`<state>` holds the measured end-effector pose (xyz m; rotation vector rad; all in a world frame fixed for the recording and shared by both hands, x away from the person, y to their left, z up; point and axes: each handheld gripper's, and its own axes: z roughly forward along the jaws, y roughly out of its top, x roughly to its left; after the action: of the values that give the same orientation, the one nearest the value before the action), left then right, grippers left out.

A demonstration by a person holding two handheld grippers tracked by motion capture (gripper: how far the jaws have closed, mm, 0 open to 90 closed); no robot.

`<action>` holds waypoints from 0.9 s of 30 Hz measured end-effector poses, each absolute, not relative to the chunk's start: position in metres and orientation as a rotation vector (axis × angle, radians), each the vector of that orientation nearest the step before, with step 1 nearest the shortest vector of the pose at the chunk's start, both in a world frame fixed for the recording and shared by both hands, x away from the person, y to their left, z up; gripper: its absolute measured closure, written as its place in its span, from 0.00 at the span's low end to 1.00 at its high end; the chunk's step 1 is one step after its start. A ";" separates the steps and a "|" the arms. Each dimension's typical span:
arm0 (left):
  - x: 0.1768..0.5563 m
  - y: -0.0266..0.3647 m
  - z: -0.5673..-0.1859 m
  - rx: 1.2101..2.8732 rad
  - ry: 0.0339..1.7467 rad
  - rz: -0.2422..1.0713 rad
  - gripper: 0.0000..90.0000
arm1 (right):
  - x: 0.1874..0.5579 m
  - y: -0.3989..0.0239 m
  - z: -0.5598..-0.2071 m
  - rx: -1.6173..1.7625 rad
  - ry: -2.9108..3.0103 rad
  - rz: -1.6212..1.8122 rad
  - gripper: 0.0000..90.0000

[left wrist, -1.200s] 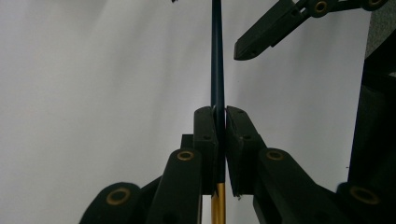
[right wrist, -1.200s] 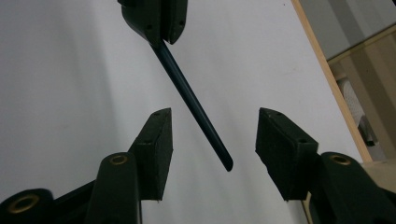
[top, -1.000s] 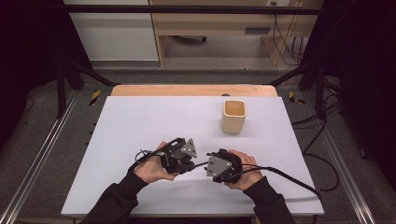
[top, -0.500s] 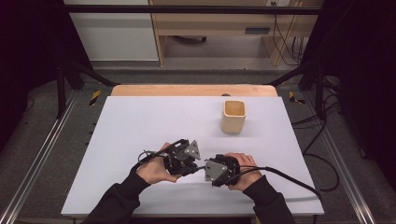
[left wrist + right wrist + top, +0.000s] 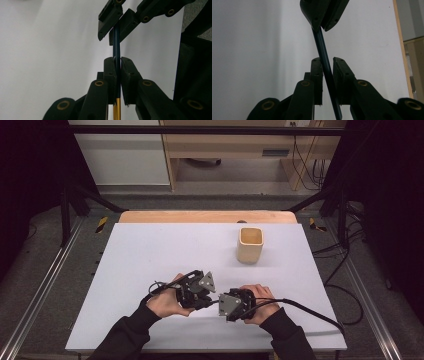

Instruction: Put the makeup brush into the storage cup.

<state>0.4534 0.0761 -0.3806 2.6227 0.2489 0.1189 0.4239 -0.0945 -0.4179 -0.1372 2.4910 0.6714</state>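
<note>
A thin dark blue pen with a gold section near its end spans the gap between my two grippers, just above the white table top. My left gripper is shut on the pen, pads pressed to both sides. My right gripper faces it, and the pen runs slanted between its jaws, held there too. In the high view the left gripper and right gripper meet tip to tip near the table's front middle.
A pale wooden square cup stands upright at the right rear of the table, well away from the hands. A black cable trails from the right gripper to the front right edge.
Both hands have drifted slightly toward the front edge, still tip to tip with the pen between them. The cup has not moved.
</note>
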 end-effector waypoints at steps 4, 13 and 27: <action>0.452 0.076 -0.382 2.598 0.268 0.107 0.92 | 0.424 -0.094 -0.418 -0.165 2.489 0.660 0.89; 0.454 0.081 -0.380 2.590 0.257 0.078 0.92 | 0.424 -0.094 -0.419 -0.172 2.500 0.690 0.91; 0.456 0.087 -0.379 2.586 0.240 0.106 0.88 | 0.424 -0.093 -0.423 -0.165 2.544 0.712 0.94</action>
<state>0.4562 0.0875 -0.3790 2.5861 0.2401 0.1056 0.4235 -0.0927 -0.4226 -0.1655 2.5436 0.7122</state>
